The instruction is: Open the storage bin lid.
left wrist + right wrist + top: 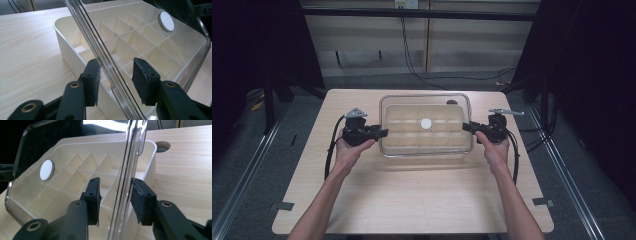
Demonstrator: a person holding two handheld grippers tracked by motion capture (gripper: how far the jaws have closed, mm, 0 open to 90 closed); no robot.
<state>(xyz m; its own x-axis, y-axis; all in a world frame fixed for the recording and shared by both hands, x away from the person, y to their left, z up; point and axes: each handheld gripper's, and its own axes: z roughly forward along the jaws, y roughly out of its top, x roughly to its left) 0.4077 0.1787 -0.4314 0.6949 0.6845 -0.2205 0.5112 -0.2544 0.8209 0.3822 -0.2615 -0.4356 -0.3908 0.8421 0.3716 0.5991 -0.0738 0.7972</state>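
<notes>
Lid: clear plastic lid with a white round knob at its middle, lying over the cream divider box; in both gripper views tilted, with a gap between it and the box rim.
Box: cream, split into many small compartments, standing at the middle of the far half of the wooden counter.
Left gripper: at the lid's left edge, held in the left hand.
Left fingers: one pad on each side of the lid's rim; near pad touching or almost touching the rim, far pad standing just off the plastic; not clamped, rim between them.
Right gripper: at the lid's right edge, held in the right hand.
Right fingers: straddling the rim; one pad at the rim, the other with a clear gap; no firm grip seen.
Counter extras: round cable hole beyond the box's far corner.
</notes>
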